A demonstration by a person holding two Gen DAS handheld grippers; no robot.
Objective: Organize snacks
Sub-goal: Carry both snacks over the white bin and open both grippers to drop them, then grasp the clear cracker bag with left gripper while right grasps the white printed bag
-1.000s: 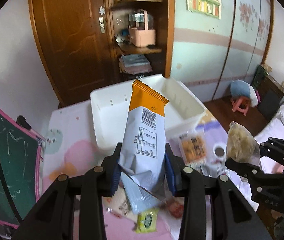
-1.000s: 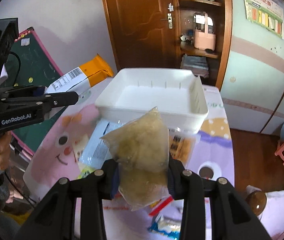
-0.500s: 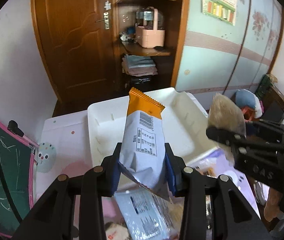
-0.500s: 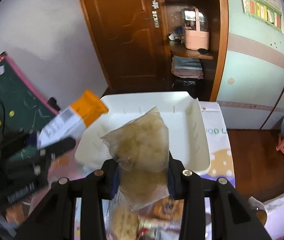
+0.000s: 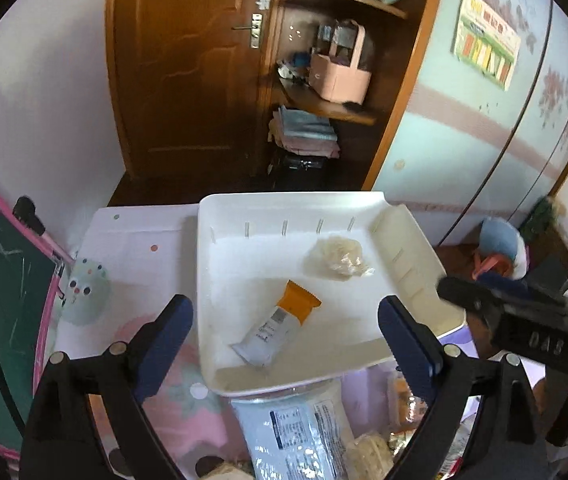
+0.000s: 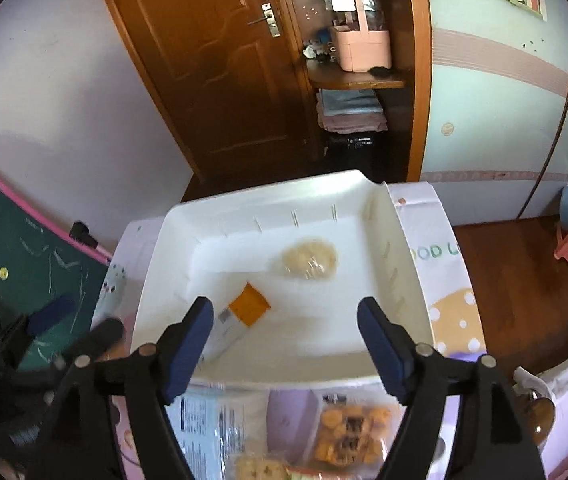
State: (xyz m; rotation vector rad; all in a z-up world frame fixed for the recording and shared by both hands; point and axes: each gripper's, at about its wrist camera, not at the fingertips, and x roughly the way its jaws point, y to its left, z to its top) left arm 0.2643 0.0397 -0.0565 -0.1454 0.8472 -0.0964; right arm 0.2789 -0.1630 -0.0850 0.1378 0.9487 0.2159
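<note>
Left wrist view first: our left claw (image 5: 284, 334) is spread wide and holds nothing. Half a second ago it pinched the orange and white snack bar (image 5: 276, 330); now that bar lies flat in the white tray (image 5: 412, 232), near the front. The clear bag of pale snacks (image 5: 338, 258) lies in the tray too, farther back and apart from the bar. So we think two snacks are put away. A big blue and white packet (image 5: 300, 432) waits on the surface, just in front of the tray.

Right wrist view next: our right claw (image 6: 282, 344) is spread wide too, after dropping the clear bag. Below it a bag of orange crackers (image 6: 348, 436) lies on the surface (image 6: 450, 312). Nothing blocks the tray, but our two claws are close together and could bump.
</note>
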